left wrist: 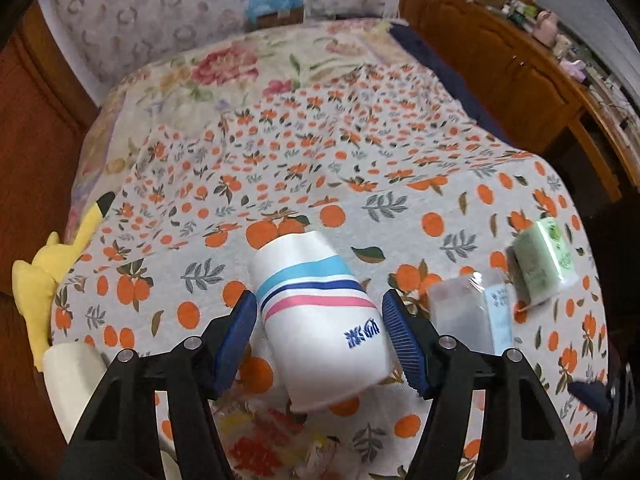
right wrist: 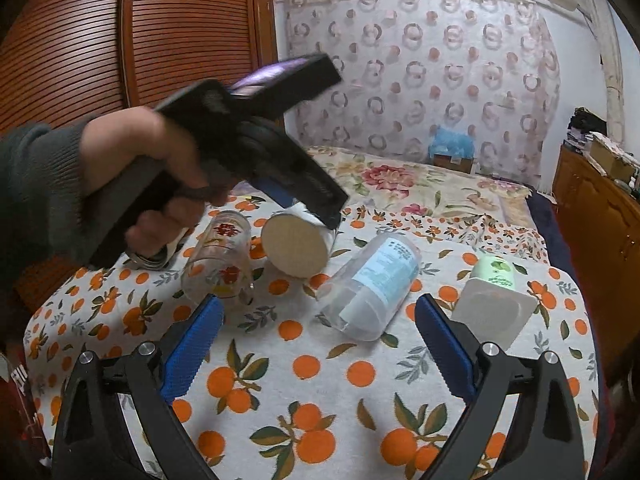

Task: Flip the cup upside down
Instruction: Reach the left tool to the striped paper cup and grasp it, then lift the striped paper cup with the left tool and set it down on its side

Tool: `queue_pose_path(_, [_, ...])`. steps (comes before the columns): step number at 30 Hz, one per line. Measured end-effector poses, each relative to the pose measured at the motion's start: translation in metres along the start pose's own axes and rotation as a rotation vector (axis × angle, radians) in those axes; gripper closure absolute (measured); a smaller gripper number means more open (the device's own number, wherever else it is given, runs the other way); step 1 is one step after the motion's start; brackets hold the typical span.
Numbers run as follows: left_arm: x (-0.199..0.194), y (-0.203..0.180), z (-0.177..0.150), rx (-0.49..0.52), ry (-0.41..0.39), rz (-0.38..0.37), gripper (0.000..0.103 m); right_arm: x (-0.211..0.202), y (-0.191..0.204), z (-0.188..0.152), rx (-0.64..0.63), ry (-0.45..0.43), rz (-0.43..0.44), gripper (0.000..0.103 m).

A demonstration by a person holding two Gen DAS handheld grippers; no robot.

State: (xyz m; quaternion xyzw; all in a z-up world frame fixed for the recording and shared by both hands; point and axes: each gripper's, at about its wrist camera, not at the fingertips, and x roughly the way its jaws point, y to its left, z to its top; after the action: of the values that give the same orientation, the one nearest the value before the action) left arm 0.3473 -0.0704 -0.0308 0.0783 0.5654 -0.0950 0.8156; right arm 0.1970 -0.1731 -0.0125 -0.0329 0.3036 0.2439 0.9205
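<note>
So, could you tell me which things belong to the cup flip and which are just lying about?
Job: striped white paper cup; left tongs gripping it.
Lying about: printed clear glass; clear plastic jar with blue label; green-labelled white tub; yellow plush toy.

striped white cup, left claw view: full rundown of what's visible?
The striped white cup looks like paper or thin plastic, with light blue, navy and pink bands and blue printed characters on its wall. It is tilted, narrow end pointing away, wide rim toward the camera, sitting between the left claw's blue pads. The left pad touches its wall; a gap shows at the right pad. The right wrist view shows its flat beige base raised above the orange-print cloth.
</note>
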Motion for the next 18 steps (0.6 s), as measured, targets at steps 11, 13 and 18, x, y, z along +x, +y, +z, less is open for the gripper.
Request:
queue_pose_path(11, [0.02, 0.001, 0.004, -0.031, 0.065, 0.021, 0.049, -0.007, 0.003, -0.006, 0.009, 0.002, 0.0, 0.005])
queue_pose_path(13, [0.017, -0.002, 0.003, -0.025, 0.056, 0.031, 0.05, -0.008, 0.002, -0.006, 0.009, 0.0, -0.001, 0.005])
queue_pose_path(18, [-0.002, -0.006, 0.002, -0.007, 0.012, 0.033, 0.052, -0.014, 0.0, -0.005, 0.014, -0.003, -0.014, 0.005])
